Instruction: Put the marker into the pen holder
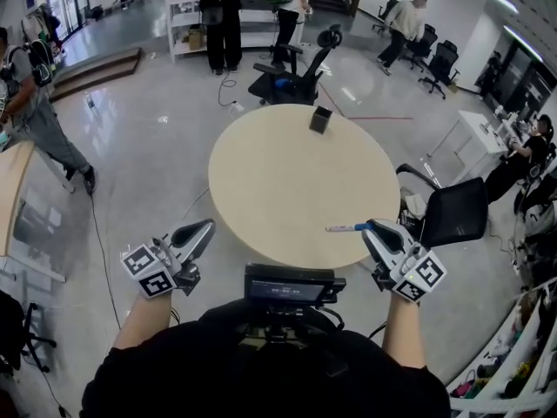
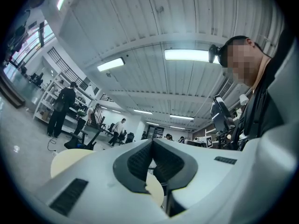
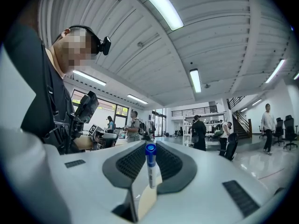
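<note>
In the head view the round worktop [image 1: 287, 190] carries only the dark pen holder [image 1: 320, 120], which stands upright near its far edge. The right tool [image 1: 370, 226] hangs over the near right rim with the marker [image 1: 346, 228] sticking out sideways from its tips, roughly level and pointing toward the middle of the worktop, well apart from the holder. The left tool [image 1: 207, 225] sits just off the near left rim, carrying nothing. In the left gripper view that tool's ribbed jaws are pressed together with only a sliver of the pale worktop [image 2: 70, 160] showing below them, so it is pinched closed and empty. In the right gripper view the jaws are clamped on the marker [image 3: 150, 167], a white barrel with a blue end uppermost, gripped low on the barrel so that most of its length stands free. The step in hand looks like the carry to the holder. To do it well, I would reach across the worktop and turn the wrist so the marker's free end points straight down. Then centre it over the holder's mouth, lower until the tip is inside the rim, and only then let the jaws part. The left tool could steady the light holder against tipping.
</note>
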Tool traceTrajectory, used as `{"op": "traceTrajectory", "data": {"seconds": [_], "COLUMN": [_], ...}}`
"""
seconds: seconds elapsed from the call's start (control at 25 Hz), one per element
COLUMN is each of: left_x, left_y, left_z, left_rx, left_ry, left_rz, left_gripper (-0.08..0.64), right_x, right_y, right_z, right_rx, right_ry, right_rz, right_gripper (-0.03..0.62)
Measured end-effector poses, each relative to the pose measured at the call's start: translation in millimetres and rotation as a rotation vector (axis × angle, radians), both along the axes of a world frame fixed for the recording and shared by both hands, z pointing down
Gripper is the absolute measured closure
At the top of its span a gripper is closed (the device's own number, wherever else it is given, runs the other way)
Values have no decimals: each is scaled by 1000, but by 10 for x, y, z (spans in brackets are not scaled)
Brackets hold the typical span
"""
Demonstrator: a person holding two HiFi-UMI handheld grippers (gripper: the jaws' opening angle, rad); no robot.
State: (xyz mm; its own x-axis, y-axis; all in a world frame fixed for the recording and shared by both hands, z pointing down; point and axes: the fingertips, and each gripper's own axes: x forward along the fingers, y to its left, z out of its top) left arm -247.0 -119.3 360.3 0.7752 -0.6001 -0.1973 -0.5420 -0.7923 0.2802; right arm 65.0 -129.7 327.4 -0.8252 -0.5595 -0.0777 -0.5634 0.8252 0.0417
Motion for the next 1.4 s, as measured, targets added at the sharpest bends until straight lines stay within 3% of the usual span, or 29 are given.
{"op": "traceTrajectory", "data": {"seconds": [0.24,0.56,0.88,1.16,1.4], "left_x": [446,1329,1839,1778,1185], "left_y": [-398,-890,-1279,-1665,-2147], "left_z": [-43,-183,-155,16,75], "left_rx": [25,36,8,-10,-12], "left_ry": [-7,-29,-75,-69,-41], "left_rz": [-59,-129,-149,-112,-11], "left_gripper": [563,563,563,563,563], "right_x": [392,1148,1568,1540,967], "right_y": [-613,-1380,-1920,-2245,-2486], "right_z": [15,-173,-30,172,116], "right_rx": [21,59,39,12,0], "right_ry": [-2,-9,-53,-56,-22], "right_rz": [-68,-165,-202,-163,-66], "right_gripper": [522,522,522,522,522]}}
